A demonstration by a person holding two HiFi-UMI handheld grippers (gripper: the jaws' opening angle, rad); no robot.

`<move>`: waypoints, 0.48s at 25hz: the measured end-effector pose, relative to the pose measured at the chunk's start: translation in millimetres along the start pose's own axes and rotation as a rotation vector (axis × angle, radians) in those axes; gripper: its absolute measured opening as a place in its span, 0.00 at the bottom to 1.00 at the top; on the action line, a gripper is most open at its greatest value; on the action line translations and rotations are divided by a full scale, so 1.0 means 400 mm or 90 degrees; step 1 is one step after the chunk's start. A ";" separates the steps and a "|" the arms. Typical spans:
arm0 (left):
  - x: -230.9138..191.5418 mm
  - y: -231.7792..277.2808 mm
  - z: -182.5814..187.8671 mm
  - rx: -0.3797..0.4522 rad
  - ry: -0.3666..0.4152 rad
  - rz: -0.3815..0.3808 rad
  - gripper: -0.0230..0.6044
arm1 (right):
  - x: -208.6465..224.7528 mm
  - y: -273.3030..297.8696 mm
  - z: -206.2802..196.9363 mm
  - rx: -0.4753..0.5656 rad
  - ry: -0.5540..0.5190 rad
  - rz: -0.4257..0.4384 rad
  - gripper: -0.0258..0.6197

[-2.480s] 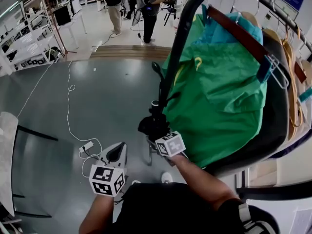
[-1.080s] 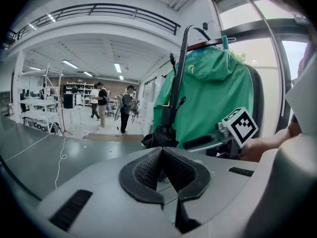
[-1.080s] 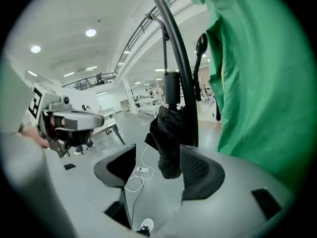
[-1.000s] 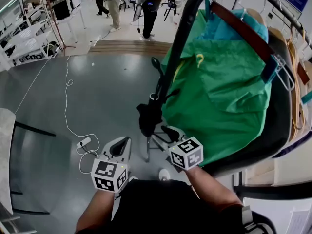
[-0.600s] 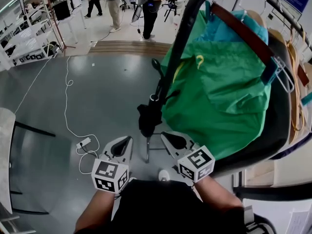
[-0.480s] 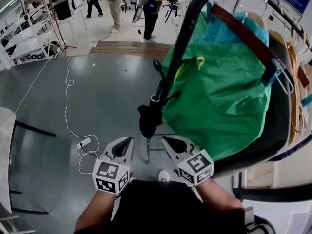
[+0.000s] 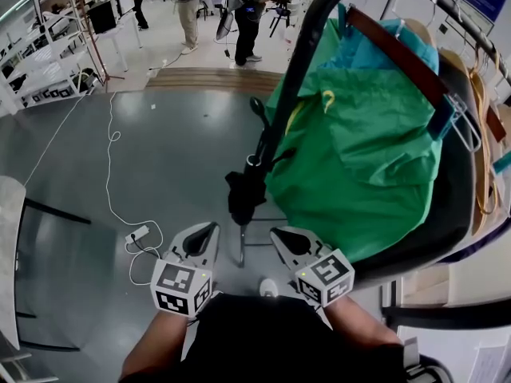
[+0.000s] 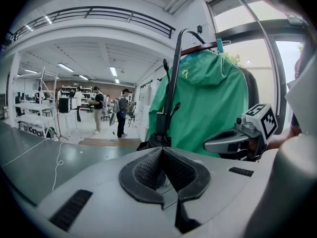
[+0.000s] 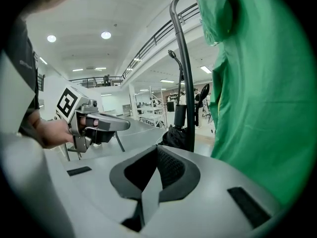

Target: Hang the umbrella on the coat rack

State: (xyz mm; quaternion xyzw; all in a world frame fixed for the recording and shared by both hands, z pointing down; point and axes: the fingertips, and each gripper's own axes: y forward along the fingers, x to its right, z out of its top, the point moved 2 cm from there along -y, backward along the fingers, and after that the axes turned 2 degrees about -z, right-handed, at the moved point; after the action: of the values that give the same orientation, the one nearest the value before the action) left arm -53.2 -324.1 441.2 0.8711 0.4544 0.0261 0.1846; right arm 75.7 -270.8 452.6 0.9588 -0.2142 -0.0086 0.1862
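Note:
The folded black umbrella point(image 7: 243, 195) hangs against the black coat rack post point(image 7: 297, 69), just below a hook; both grippers are clear of it. It also shows as the umbrella point(image 8: 157, 133) in the left gripper view and as the umbrella point(image 9: 177, 133) in the right gripper view. My left gripper point(image 7: 211, 228) is held low at the lower left of it, jaws shut and empty point(image 8: 162, 150). My right gripper point(image 7: 276, 232) is below and right of the umbrella, also shut with nothing between its pads point(image 9: 157, 149).
A green jacket point(image 7: 355, 162) hangs on the rack beside the post, with a brown hanger point(image 7: 399, 54) and more hangers to the right. A white power strip point(image 7: 141, 234) and cable lie on the grey floor. People stand at the back point(image 7: 246, 14); shelving point(image 7: 32, 70) at the left.
My right gripper has let go of the umbrella, drawn back from it toward me and shut its jaws. The umbrella stays hanging on the post. The left gripper has hardly moved.

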 end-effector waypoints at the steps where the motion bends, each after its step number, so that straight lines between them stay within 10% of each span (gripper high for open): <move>1: 0.001 0.000 0.002 0.001 0.001 -0.001 0.06 | 0.002 -0.001 0.001 0.001 0.002 -0.002 0.06; 12: 0.008 -0.003 0.008 0.005 0.005 -0.001 0.06 | -0.002 -0.003 0.003 0.007 0.006 -0.005 0.06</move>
State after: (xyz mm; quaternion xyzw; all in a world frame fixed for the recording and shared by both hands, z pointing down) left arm -51.9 -321.9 437.4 0.8713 0.4559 0.0273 0.1796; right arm 75.2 -269.9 451.0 0.9606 -0.2098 -0.0036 0.1822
